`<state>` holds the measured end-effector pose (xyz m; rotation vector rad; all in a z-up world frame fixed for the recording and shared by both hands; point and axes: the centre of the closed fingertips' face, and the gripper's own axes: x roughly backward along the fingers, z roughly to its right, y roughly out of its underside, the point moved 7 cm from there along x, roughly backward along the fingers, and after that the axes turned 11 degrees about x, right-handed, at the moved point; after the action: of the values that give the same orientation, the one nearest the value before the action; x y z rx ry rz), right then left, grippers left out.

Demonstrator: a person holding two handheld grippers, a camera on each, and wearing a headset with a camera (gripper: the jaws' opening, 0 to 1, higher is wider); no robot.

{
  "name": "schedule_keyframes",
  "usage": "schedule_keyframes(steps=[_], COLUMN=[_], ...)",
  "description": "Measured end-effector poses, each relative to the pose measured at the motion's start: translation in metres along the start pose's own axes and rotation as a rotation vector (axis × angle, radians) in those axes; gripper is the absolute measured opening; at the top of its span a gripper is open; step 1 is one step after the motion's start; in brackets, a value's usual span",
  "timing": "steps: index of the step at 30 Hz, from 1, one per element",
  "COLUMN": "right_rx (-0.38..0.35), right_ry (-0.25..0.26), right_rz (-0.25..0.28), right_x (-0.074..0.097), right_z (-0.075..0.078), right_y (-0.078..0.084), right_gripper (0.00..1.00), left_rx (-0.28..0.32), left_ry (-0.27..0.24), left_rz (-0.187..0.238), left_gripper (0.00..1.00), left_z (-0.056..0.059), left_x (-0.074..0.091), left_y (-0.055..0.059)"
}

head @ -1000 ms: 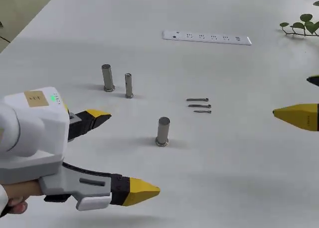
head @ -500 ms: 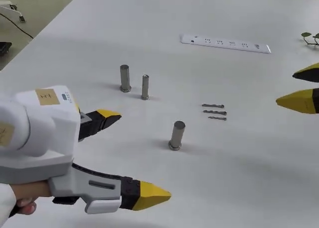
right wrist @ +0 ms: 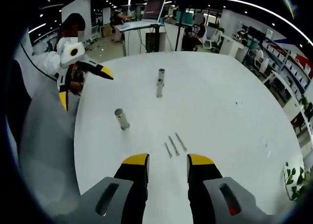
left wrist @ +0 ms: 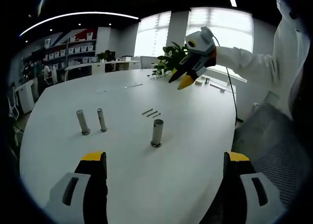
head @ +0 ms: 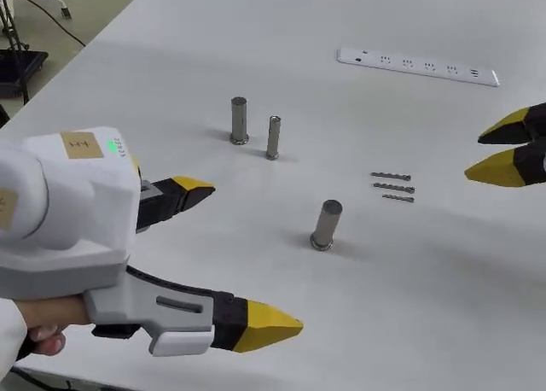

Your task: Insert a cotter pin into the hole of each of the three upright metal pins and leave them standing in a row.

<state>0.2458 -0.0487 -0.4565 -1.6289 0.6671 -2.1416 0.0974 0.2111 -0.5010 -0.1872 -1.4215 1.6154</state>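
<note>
Flat cotter pins (head: 392,187) risk slipping.
My right gripper (head: 475,156), narrow and empty, may scatter them; left gripper (head: 256,257) gapes wide.

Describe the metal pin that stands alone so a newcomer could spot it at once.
On the white table, find the three cotter pins lying in front of the power strip. The lone metal pin stands upright beside them, nearer the person. The other two pins stand close together farther back; this one has no neighbour.
</note>
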Motion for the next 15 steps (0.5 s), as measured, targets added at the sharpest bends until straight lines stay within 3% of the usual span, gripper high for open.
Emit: schedule_keyframes(steps=[9,15], right_rx=[0.033,0.060], right_ry=[-0.062,-0.096], right_rz=[-0.032,-0.059], right_x=[-0.028,-0.044], right_z=[0.008,0.013], right_y=[-0.009,-0.006], right_gripper=[0.13,0.11], left_rx=[0.020,0.039], left_ry=[0.012,0.000], left_rz=[0.011,0.020], left_gripper=[0.99,0.99], left_z=[0.003,0.002], left_x=[-0.001,0.000], left_y=[-0.007,-0.009])
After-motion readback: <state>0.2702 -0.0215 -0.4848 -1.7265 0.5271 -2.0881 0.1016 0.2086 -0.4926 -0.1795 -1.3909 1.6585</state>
